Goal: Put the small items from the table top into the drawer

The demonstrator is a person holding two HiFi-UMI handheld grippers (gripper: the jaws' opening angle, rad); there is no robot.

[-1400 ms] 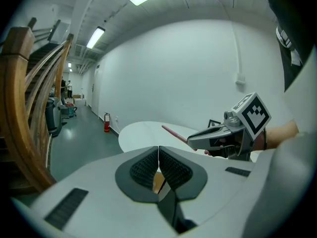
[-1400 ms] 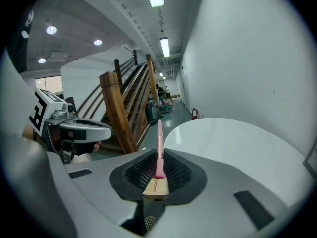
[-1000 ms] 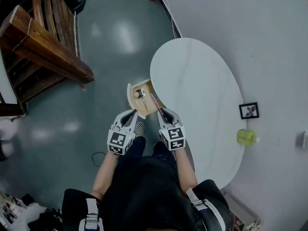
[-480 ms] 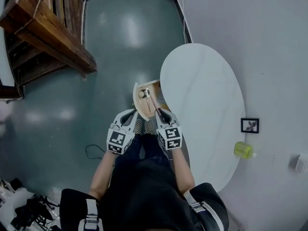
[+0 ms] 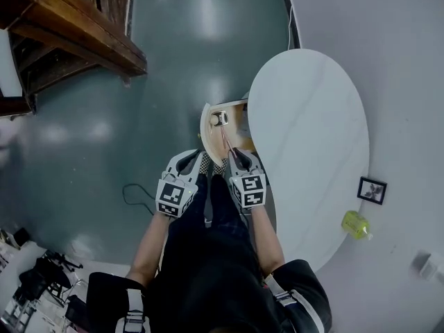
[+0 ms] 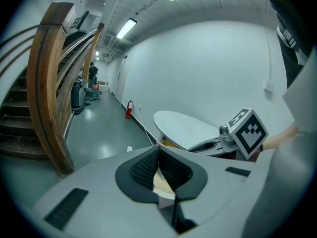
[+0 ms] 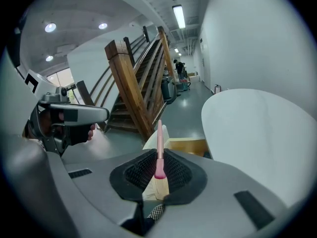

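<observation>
An open wooden drawer (image 5: 208, 129) sticks out from the left edge of the white oval table (image 5: 312, 130). A small shiny metal item (image 5: 220, 118) lies inside it. My right gripper (image 5: 236, 157) is shut on a thin pink stick (image 5: 226, 142), which points out over the drawer toward the metal item. In the right gripper view the pink stick (image 7: 160, 143) stands up between the pads of the right gripper (image 7: 159, 156). My left gripper (image 5: 195, 159) hovers just left of the right one, near the drawer's front. The left gripper (image 6: 158, 155) has its pads together with nothing between them.
A small picture frame (image 5: 372, 191) and a yellow-green bottle (image 5: 356, 223) sit at the table's far right edge by the wall. A wooden staircase (image 5: 69, 26) rises at the upper left. A dark cable (image 5: 132, 196) lies on the grey-green floor.
Both grippers have sunk and closed in on the drawer. The pink stick, earlier over the drawer's right side, now reaches over its inside beside the metal item.
</observation>
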